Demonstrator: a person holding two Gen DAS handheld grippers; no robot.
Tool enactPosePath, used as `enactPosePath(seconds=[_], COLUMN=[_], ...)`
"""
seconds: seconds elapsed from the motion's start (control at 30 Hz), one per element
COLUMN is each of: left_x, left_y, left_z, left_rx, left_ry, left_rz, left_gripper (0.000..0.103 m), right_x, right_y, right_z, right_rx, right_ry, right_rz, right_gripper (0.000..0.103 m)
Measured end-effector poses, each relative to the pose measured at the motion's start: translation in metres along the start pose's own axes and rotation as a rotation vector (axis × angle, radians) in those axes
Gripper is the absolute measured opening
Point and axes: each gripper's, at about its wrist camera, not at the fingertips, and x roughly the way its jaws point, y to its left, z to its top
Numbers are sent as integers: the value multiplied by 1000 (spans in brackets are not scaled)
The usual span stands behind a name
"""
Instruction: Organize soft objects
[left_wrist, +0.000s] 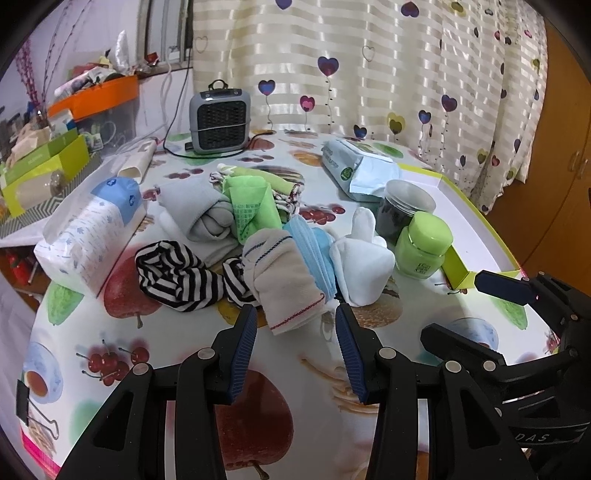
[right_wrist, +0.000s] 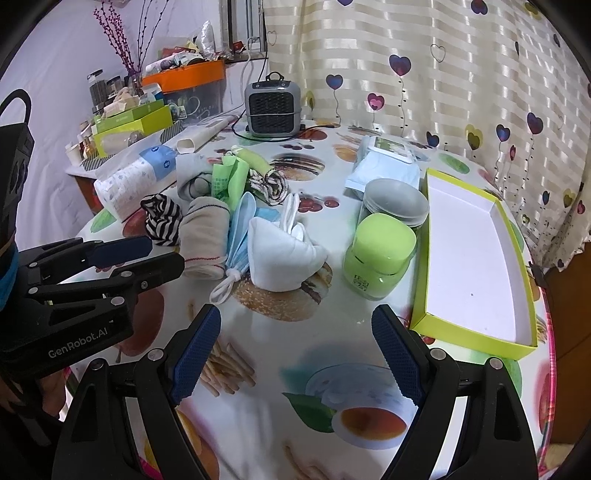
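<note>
A heap of soft things lies mid-table. It holds a beige sock (left_wrist: 284, 280) (right_wrist: 205, 236), a black-and-white striped cloth (left_wrist: 177, 277) (right_wrist: 162, 218), a blue face mask (left_wrist: 314, 251) (right_wrist: 240, 229), a white sock (left_wrist: 360, 266) (right_wrist: 284, 254), a grey cloth (left_wrist: 199, 214) and a green bag (left_wrist: 255, 206). My left gripper (left_wrist: 295, 314) (right_wrist: 166, 251) is open at the beige sock's near end, and its pads do not press the sock. My right gripper (right_wrist: 295, 314) (left_wrist: 450, 306) is open over bare tablecloth in front of the white sock, nothing between its fingers.
An open yellow-green box (right_wrist: 465, 338) with a white inside sits at the table's right edge. Beside it stand a green jar (right_wrist: 380, 254) and a grey-lidded jar (right_wrist: 395, 203). A tissue pack (left_wrist: 88, 240), a wipes pack (left_wrist: 354, 166) and a small heater (left_wrist: 219, 122) are farther back.
</note>
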Motion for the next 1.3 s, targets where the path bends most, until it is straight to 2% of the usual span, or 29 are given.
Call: enactPosePath(seconds=[1.07,1.3], left_x=[9,11], left_y=[5,18], left_z=[1,6], left_rx=[-14,-34], left_ry=[12,8], left_rz=[-36,-29], left_gripper=[43,43], right_x=[7,15], right_y=[4,7], right_z=[1,9], right_rx=[0,-6], right_ry=[10,17], right_rz=[8,20], right_gripper=[84,84])
